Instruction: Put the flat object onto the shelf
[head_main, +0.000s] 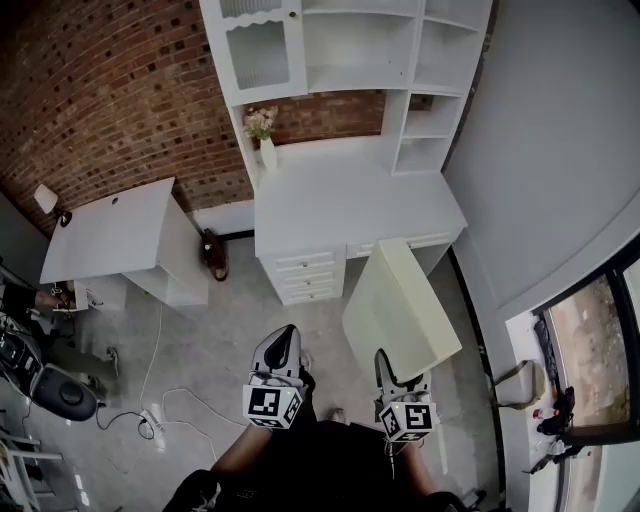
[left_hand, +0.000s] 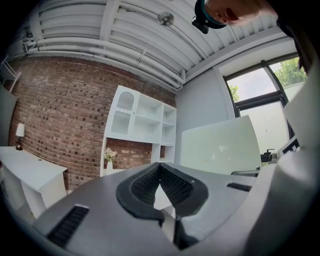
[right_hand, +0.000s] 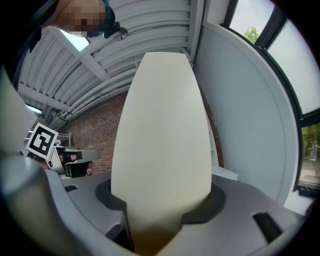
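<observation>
The flat object is a cream board (head_main: 400, 310). My right gripper (head_main: 386, 362) is shut on its near edge and holds it tilted up, in front of the white desk (head_main: 340, 205). In the right gripper view the board (right_hand: 162, 135) rises from between the jaws and fills the middle. The white shelf unit (head_main: 360, 45) stands on the desk against the brick wall; it also shows in the left gripper view (left_hand: 142, 122). My left gripper (head_main: 284, 338) hangs to the left of the board, shut and empty; its pads (left_hand: 172, 187) meet at the tip. The board (left_hand: 225, 147) appears to its right.
A vase of flowers (head_main: 264, 140) stands at the desk's back left corner. A second white table (head_main: 110, 235) is on the left, with a lamp (head_main: 45, 199) behind it. Cables (head_main: 150, 400) and a chair (head_main: 60, 392) lie lower left. A window (head_main: 590, 345) is at the right.
</observation>
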